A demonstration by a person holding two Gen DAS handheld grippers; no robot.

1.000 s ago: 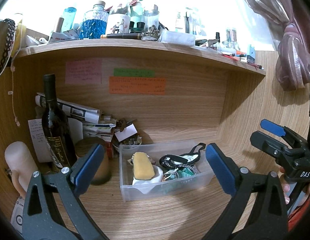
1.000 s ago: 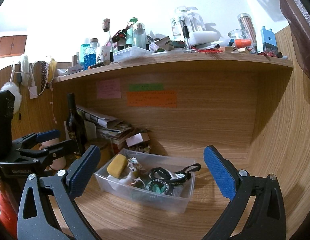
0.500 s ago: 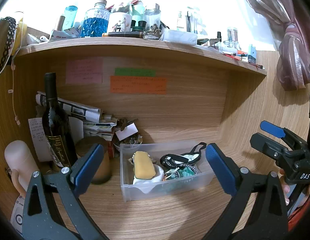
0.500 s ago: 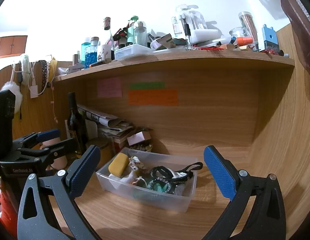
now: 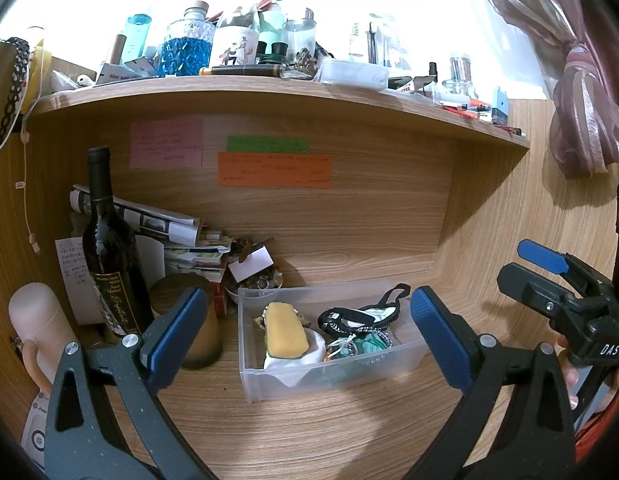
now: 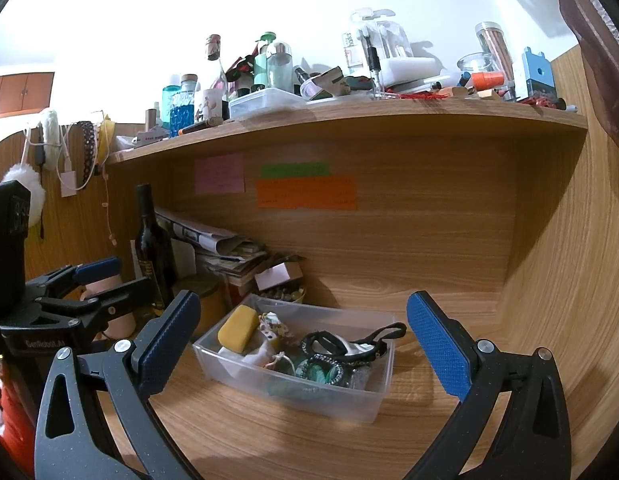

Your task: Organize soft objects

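Note:
A clear plastic bin stands on the wooden desk under the shelf; it also shows in the right wrist view. In it lie a yellow sponge, white cloth, a black-edged eye mask and a green beaded item. My left gripper is open and empty, just short of the bin. My right gripper is open and empty, also short of the bin. Each gripper shows at the edge of the other's view.
A dark wine bottle, a wooden-lidded jar, a pink flask and stacked papers crowd the desk left of the bin. A cluttered shelf hangs above. A wooden side wall closes the right.
Both views have risen and tilted very slightly. The bin and its contents have not moved. Both grippers stay open.

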